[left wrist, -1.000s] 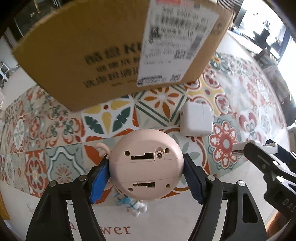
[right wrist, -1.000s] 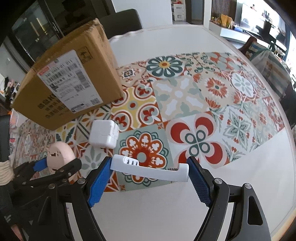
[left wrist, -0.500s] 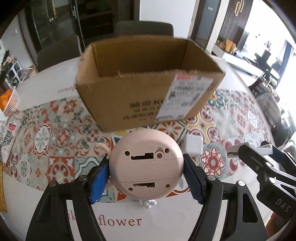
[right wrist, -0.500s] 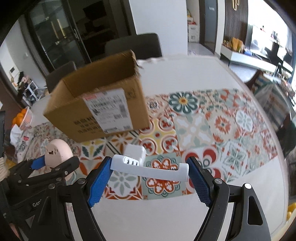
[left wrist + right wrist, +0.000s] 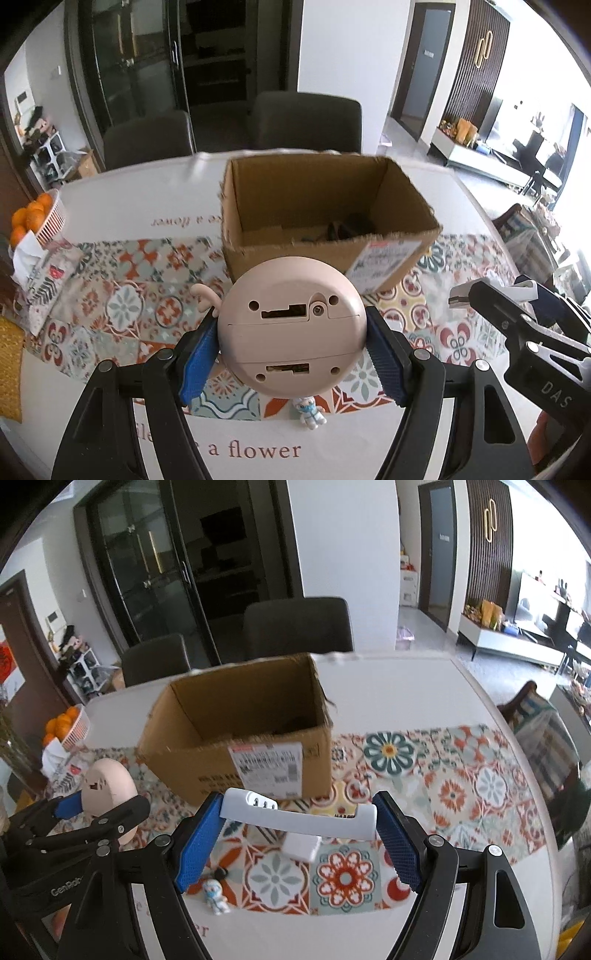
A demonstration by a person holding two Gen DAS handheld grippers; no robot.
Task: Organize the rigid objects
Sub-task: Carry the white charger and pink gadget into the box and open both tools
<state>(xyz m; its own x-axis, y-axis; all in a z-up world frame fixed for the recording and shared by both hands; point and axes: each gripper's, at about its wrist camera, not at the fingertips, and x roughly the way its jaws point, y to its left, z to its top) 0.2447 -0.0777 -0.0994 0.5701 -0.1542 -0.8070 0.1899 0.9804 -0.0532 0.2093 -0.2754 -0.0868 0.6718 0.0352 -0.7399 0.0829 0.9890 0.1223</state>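
Note:
My left gripper (image 5: 291, 350) is shut on a round pink toy (image 5: 291, 328) with small antlers, its underside facing the camera. It is held high, in front of an open cardboard box (image 5: 325, 218) with dark items inside. My right gripper (image 5: 297, 829) is shut on a white bar-shaped plastic object (image 5: 299, 814), also held above the table before the box (image 5: 240, 738). The left gripper with the pink toy (image 5: 107, 790) shows at the left of the right wrist view. A white charger block (image 5: 302, 846) and a tiny white figurine (image 5: 216, 891) lie on the table below.
A patterned tile runner (image 5: 443, 782) covers the round white table (image 5: 388, 686). A basket of oranges (image 5: 40, 218) stands at the far left edge. Two dark chairs (image 5: 306, 122) stand behind the table. The figurine also shows in the left wrist view (image 5: 308, 411).
Both grippers rose and pulled back with their objects held. The box, seen from low and side-on before, now shows its open top and inside.

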